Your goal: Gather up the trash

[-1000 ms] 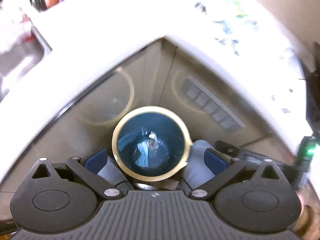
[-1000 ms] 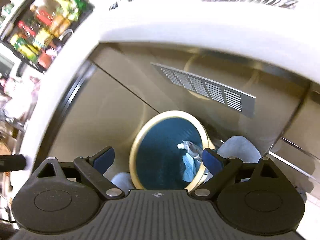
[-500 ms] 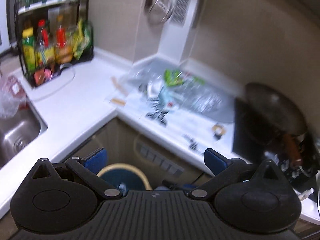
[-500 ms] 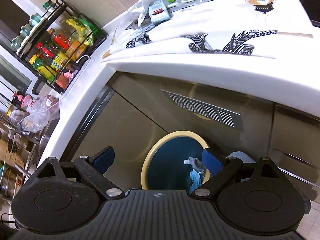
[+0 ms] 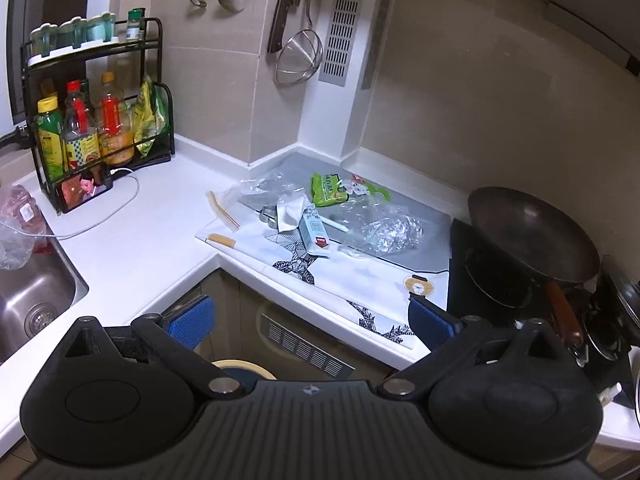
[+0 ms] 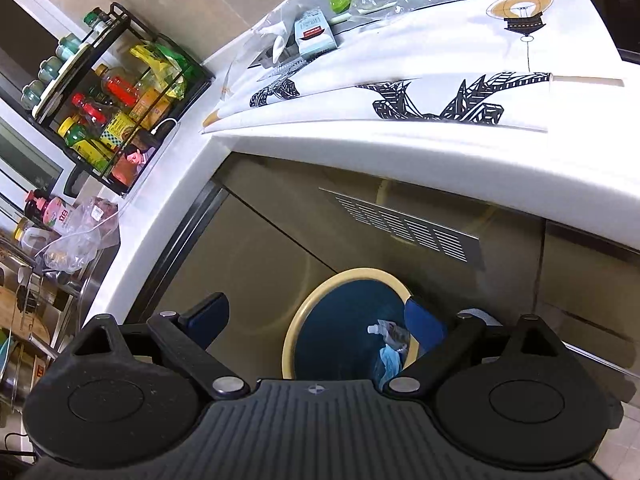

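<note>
- Left gripper [image 5: 308, 318]: fingers spread wide, holding nothing, hovering off the counter edge.
- Trash sits on the patterned mat [image 5: 372, 280] ahead: chopstick sleeve [image 5: 221, 241] at the left edge, crumpled tissue [image 5: 291, 213], small carton [image 5: 316, 232], green wrapper [image 5: 329, 188], clear plastic film [image 5: 390, 229] furthest right.
- My plan: take the carton first. It looks rigid; pinch across its narrow sides. The film probably needs a bunched fold.
- Right gripper [image 6: 316, 320]: spread, empty, above the bin [image 6: 289, 344], which already holds scraps.
</note>
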Demonstrator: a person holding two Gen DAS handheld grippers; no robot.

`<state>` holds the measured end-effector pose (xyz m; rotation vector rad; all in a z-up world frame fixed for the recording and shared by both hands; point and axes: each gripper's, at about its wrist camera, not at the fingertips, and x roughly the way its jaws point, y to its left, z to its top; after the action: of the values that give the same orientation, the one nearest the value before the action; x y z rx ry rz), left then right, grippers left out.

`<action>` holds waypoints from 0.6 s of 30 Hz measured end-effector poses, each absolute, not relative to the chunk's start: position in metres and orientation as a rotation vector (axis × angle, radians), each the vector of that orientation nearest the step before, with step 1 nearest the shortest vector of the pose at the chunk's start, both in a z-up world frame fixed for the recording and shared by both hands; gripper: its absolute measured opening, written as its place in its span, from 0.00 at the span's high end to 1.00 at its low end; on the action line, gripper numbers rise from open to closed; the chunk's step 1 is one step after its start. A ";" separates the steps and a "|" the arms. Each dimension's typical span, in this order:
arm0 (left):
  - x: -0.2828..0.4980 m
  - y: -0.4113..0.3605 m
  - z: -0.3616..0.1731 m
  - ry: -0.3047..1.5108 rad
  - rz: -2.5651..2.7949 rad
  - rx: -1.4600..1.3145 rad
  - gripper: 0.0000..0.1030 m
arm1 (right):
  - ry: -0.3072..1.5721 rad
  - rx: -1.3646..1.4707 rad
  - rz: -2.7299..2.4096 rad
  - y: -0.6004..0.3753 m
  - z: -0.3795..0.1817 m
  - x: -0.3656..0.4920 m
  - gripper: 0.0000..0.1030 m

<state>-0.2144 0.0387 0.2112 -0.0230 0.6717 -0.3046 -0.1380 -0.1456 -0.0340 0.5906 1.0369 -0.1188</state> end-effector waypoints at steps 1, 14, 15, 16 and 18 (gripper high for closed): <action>-0.214 0.039 0.211 0.663 -0.303 -0.023 0.00 | 1.037 0.590 -0.120 -0.146 -0.034 -0.138 0.07; -0.196 0.032 0.198 0.686 -0.281 0.017 0.00 | 1.027 0.610 -0.120 -0.151 -0.035 -0.136 0.07; -0.194 0.031 0.196 0.684 -0.278 0.022 0.00 | 1.025 0.613 -0.118 -0.152 -0.035 -0.136 0.07; -0.192 0.031 0.194 0.685 -0.270 0.028 0.00 | 1.021 0.617 -0.115 -0.153 -0.034 -0.136 0.07; -0.182 0.032 0.187 0.705 -0.259 0.040 0.00 | 1.001 0.623 -0.101 -0.155 -0.031 -0.135 0.07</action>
<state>-0.1817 0.0324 0.1874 0.0404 0.7052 -0.2590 -0.1346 -0.1555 -0.0308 0.6228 1.0007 -0.1007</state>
